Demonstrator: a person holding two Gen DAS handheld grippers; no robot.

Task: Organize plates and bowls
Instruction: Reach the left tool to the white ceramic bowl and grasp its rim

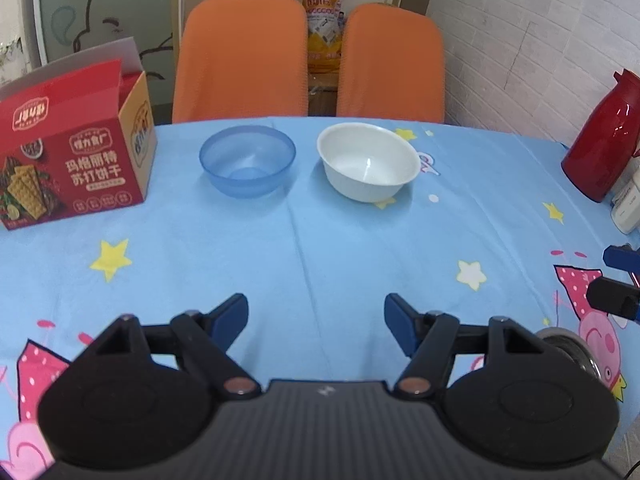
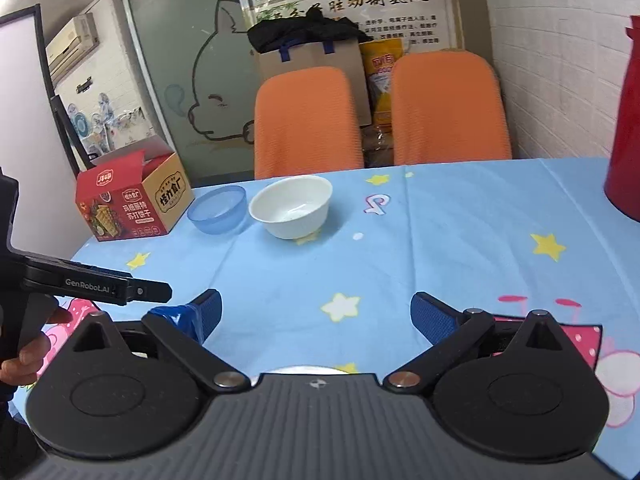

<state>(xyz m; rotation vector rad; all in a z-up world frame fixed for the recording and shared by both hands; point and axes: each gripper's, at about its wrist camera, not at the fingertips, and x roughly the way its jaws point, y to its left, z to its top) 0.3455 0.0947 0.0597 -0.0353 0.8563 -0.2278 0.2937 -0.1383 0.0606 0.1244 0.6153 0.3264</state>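
We see the surface under a blue cartoon cloth, its far edge running just in front of two orange chairs. A wide bare stretch of cloth lies between us and the bowls. On the left a red biscuit box stands near the far edge, and on the right a red flask stands by the wall, with a white object we cannot identify just near of it.

The blue bowl and the white bowl sit upright side by side near the far edge, apart from each other, the blue one to the left and close to the box.

Our left gripper hovers over open cloth, jaws spread with nothing between them; both bowls lie well beyond them, one to each side of their line. Our right gripper also has its jaws spread wide and empty, and in its view the bowls lie far ahead and left of centre. A sliver of a white rim shows just under the right gripper's body. The left gripper and the hand holding it show at the left of that view.
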